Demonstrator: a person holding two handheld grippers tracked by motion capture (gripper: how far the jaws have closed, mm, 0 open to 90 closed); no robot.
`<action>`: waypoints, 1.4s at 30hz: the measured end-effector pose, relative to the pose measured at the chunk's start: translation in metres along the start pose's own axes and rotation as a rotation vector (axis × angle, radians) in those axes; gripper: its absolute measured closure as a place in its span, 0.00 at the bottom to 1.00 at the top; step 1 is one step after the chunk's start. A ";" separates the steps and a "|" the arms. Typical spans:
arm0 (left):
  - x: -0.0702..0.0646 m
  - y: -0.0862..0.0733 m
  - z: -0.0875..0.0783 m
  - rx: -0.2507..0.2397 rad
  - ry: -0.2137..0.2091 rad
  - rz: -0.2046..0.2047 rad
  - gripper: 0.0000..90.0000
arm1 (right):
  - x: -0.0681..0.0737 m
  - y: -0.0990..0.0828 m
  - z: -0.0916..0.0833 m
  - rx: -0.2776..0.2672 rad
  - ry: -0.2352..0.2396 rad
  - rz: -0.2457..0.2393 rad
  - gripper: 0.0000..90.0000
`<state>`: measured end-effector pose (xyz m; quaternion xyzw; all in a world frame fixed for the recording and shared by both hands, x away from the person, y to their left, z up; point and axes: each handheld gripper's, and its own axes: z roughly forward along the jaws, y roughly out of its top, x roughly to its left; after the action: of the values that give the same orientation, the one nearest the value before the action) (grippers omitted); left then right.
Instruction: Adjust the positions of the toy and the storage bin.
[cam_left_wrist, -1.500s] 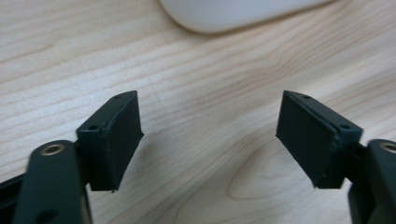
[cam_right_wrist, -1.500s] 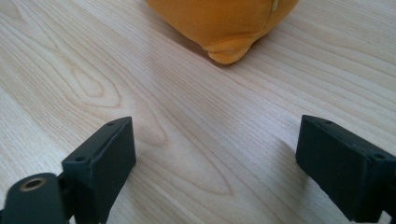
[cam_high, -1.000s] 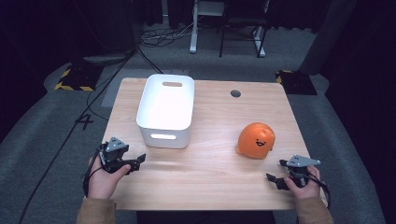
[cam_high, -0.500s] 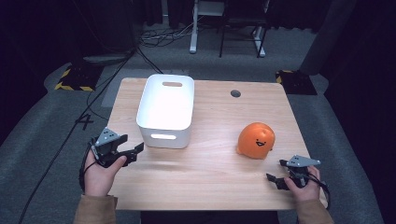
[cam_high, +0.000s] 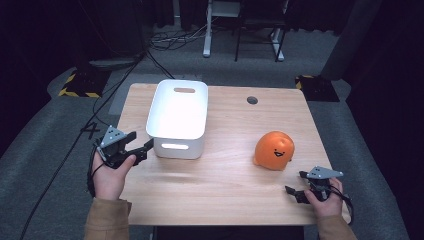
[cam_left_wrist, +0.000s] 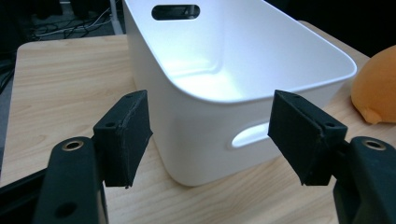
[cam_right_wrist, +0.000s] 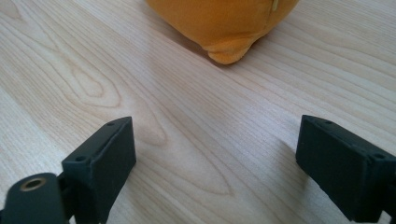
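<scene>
A white plastic bin (cam_high: 177, 117) stands left of the middle in the high view, on a light wooden table (cam_high: 220, 175). It is rectangular, with rounded corners, smooth walls that widen toward the rim, and an oval handle slot in each short wall. Its inside is bright and holds nothing. In the left gripper view the bin (cam_left_wrist: 224, 79) takes the centre and upper part of the frame, with its near corner toward the camera and the near slot at the lower right of its wall.

The left gripper (cam_high: 141, 149) is at the middle left of the high view, just beside the near left corner of the bin. Its jaws have just been closing; they are at a medium gap, with nothing pressed between the pads, and the corner of the bin lies beyond them.

The right gripper (cam_high: 296, 186) is low at the lower right of the high view, with wide jaws over bare wood. An orange round plush toy (cam_high: 274, 150) with a smiling face sits just above it in the frame, well apart from the bin.
</scene>
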<state>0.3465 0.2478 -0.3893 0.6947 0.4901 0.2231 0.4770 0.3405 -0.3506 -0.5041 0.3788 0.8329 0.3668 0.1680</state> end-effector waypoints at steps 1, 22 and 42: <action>0.001 0.002 0.002 -0.003 0.001 0.003 0.33 | 0.000 0.000 0.000 0.000 0.000 0.001 0.14; 0.025 0.014 0.058 0.002 0.025 -0.031 0.32 | 0.000 0.000 0.000 0.004 -0.001 -0.003 0.14; 0.008 0.008 0.059 -0.002 -0.051 0.017 0.50 | 0.000 0.000 0.000 0.003 -0.001 -0.004 0.14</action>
<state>0.4000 0.2286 -0.4098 0.7040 0.4714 0.2098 0.4881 0.3401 -0.3511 -0.5040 0.3776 0.8341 0.3651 0.1684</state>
